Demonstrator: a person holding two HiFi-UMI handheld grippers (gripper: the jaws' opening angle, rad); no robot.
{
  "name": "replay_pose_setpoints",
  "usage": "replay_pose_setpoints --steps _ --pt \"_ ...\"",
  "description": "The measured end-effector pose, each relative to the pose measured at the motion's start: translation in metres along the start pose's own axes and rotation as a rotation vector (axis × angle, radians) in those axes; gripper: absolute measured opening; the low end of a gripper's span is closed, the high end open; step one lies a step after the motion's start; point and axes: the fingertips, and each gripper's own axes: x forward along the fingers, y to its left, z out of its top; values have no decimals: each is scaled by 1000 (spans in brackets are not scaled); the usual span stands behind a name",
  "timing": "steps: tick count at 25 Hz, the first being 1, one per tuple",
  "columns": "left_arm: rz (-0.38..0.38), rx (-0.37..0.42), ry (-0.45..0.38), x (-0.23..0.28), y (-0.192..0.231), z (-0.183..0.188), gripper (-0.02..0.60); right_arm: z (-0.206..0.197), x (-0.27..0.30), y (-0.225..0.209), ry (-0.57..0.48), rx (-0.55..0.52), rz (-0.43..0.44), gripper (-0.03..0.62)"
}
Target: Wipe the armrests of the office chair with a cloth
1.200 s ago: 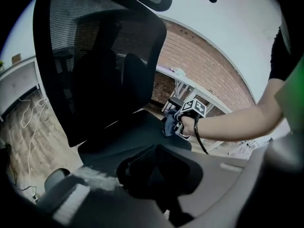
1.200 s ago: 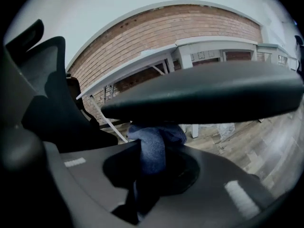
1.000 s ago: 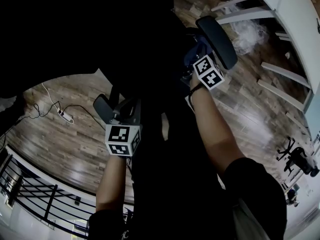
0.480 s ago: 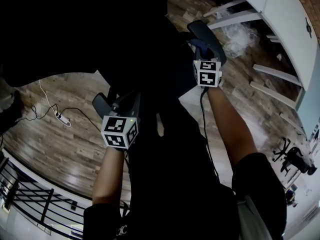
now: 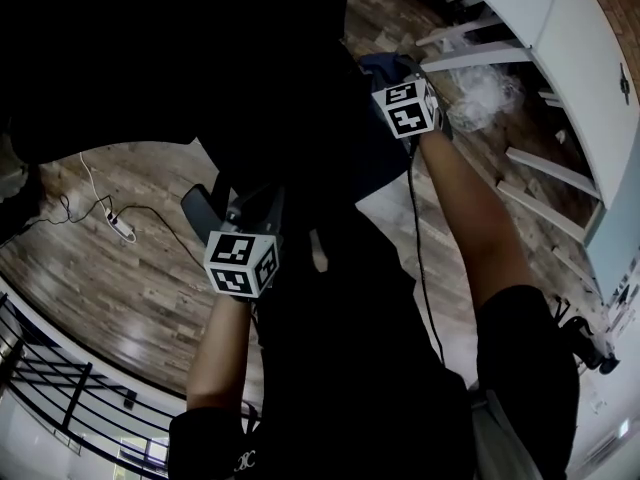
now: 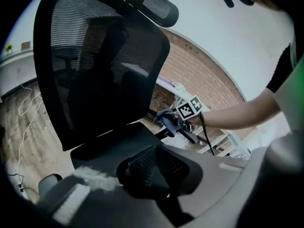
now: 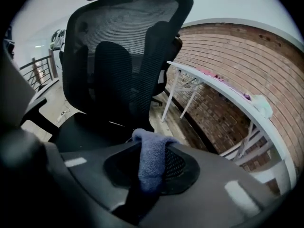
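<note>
My right gripper [image 7: 151, 174] fingers grip the blue cloth [image 7: 153, 148]. Its long axis runs along them, folded end toward the chair [image 7: 124, 56]. My left gripper [image 6: 152, 171] fingers are closed, empty.

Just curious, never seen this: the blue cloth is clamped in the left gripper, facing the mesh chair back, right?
No: the right gripper, not the left gripper, clamps the blue cloth, facing the mesh chair back. The right gripper view shows it.

Red brick wall [image 7: 237, 61] and white table [image 7: 213, 86] beyond the right gripper [image 7: 151, 167]. Wood-plank floor [image 5: 130, 278] and black railing [image 5: 60, 388] left of the left gripper [image 5: 250, 206].
</note>
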Motion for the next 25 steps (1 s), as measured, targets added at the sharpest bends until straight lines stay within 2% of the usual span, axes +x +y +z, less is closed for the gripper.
replay_pose_setpoints --steps 6,12,20,25 --pt "-3 -13 11 21 -17 3 5 8 23 -9 7 -41 97 77" --pt "-19 21 29 44 -38 10 5 11 27 -31 -30 91 153 78" --pt "-29 56 70 66 -56 12 5 -6 32 -87 -9 206 101 78" --pt "-47 81 87 78 -68 17 5 -43 26 -119 54 272 48 77"
